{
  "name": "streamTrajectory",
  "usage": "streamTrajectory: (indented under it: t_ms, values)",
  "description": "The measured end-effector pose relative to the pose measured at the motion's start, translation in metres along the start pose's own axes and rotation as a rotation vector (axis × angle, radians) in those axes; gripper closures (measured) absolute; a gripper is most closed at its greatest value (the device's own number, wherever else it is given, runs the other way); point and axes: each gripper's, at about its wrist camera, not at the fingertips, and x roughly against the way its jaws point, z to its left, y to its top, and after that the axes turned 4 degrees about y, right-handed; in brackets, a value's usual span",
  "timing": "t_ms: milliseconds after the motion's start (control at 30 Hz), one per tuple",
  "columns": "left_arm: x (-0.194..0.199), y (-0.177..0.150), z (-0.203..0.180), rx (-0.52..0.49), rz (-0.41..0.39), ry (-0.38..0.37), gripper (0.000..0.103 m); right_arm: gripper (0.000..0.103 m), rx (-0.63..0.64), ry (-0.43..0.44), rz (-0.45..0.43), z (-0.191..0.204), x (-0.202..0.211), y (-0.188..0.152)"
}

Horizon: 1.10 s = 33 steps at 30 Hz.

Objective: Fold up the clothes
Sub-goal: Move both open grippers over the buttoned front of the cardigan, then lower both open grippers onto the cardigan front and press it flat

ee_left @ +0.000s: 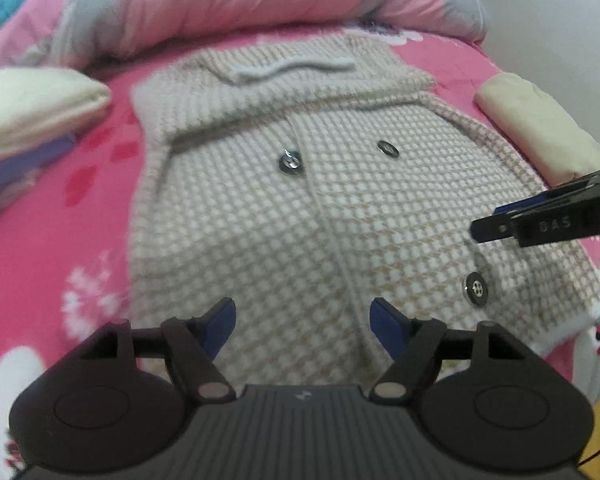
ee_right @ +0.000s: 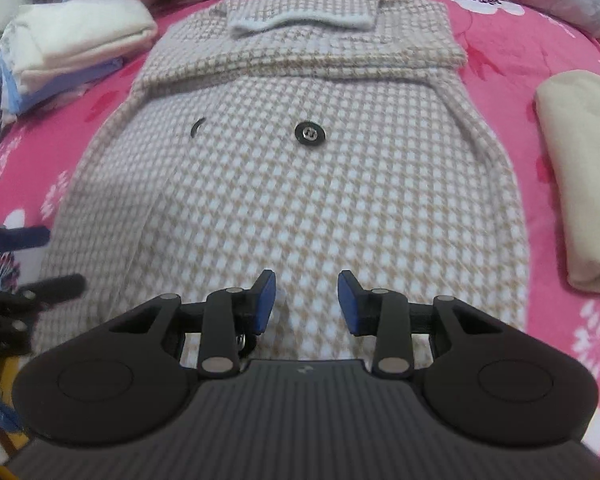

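Left wrist view: left gripper (ee_left: 302,320) and right gripper (ee_right: 307,300) fingers spread, empty, above checked coat (ee_left: 300,216).

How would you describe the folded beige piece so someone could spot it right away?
Start from the pink floral bedspread and find the big checked coat lying across its middle. Just off the coat's right edge sits the folded beige piece. Unlike the white and blue stack on the opposite side, it is one plain, tan-cream bundle.
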Motion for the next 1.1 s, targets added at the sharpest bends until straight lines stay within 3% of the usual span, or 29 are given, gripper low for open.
streamTrajectory:
  t_ms: [133,267,400,500,533,733,867,967,1100]
  values:
    - [-0.03,0.002,0.002,0.113,0.17,-0.048,0.027,0.066,-0.04,0.002,0.097,-0.007,-0.025,-0.004]
    - [-0.033,0.007,0.009,0.192,0.216,-0.079,0.016,0.066,-0.066,0.01,0.119,-0.009,-0.024,0.004]
    - [-0.04,0.015,0.019,0.272,0.271,-0.112,0.009,0.066,-0.099,0.036,0.079,-0.008,-0.014,0.018]
    - [-0.047,0.019,0.024,0.323,0.316,-0.115,0.006,0.06,-0.099,0.031,0.14,-0.004,-0.031,0.024]
    - [-0.049,0.021,0.025,0.336,0.33,-0.113,0.005,0.054,-0.099,0.029,0.162,-0.003,-0.037,0.026]
    - [-0.059,0.033,0.012,0.295,0.402,-0.063,0.001,0.048,-0.153,0.011,0.244,-0.004,-0.051,0.036]
    - [-0.063,0.036,0.004,0.27,0.428,-0.036,0.0,0.048,-0.165,-0.034,0.192,-0.006,-0.042,0.051]
    - [-0.066,0.038,0.001,0.266,0.444,-0.02,0.0,0.045,-0.159,-0.066,0.212,-0.012,-0.052,0.053]
    - [-0.07,0.043,-0.006,0.264,0.461,0.002,0.0,0.031,-0.154,-0.04,0.257,-0.017,-0.065,0.047]
